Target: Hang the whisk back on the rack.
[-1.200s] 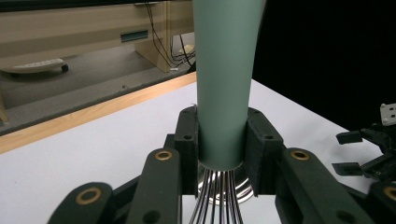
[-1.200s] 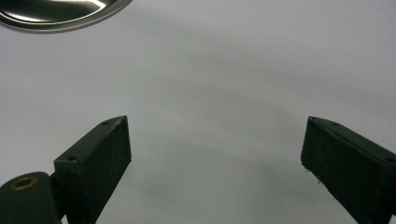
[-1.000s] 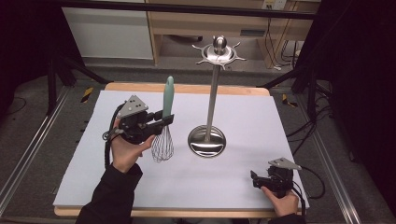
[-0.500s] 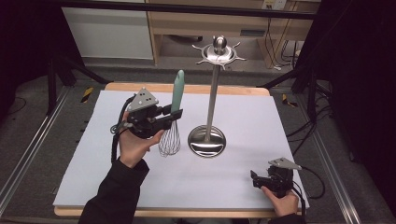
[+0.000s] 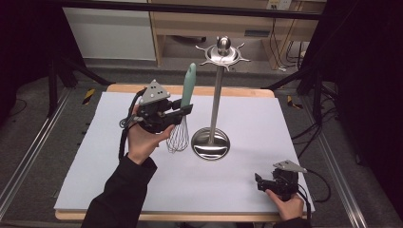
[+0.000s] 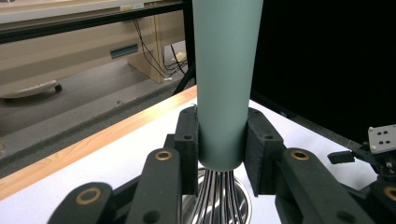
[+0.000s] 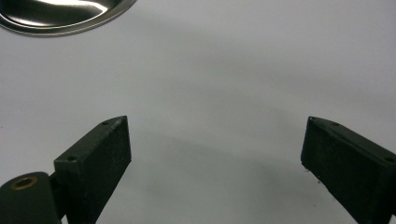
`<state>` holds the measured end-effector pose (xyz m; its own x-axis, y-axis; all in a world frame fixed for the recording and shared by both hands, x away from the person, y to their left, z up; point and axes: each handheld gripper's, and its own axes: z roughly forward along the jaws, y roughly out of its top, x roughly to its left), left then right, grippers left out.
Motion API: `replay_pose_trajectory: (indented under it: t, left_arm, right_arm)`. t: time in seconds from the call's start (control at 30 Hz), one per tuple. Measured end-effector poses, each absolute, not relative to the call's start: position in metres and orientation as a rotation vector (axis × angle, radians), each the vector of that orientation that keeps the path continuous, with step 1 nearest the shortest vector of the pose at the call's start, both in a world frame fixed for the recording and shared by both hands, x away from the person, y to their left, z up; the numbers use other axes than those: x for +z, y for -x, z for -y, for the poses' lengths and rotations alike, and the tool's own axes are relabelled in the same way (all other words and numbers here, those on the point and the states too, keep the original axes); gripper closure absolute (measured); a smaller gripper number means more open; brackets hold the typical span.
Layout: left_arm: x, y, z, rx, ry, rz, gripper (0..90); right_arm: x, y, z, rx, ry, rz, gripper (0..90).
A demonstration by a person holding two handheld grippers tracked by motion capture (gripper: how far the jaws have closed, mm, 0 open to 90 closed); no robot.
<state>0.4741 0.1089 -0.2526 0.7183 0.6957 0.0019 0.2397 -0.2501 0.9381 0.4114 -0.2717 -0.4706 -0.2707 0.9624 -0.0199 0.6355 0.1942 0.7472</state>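
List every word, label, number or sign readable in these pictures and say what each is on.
None can be read.
The whisk, the metal stand and both grippers carry no visible print.
The pale label on the wooden furniture behind the table is too small and blurred to read.
The blue-grey plate on that furniture is likewise illegible.

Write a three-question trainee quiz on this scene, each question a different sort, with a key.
1. True or false: the left hand-held gripper is shut on the whisk.
2. Where on the whisk do the jaws clamp? A. the wires B. the green handle, just above the wires C. the handle's top end
3. Fill in: the right hand-held gripper is ____ over the white table.

Key: 1 true; 2 B; 3 open. The stand holds nothing yet.
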Motion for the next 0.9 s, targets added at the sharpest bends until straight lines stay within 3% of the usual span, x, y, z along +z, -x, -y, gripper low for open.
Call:
replay_pose_trajectory:
  t: [0.9]
  left_arm:
    - [-0.241, -0.49, -0.088, 0.531, -1.873, -0.752, 68.8]
  right_arm:
    - [-0.469, -0.411, 0.272, 0.885, -1.487, -1.983, 8.8]
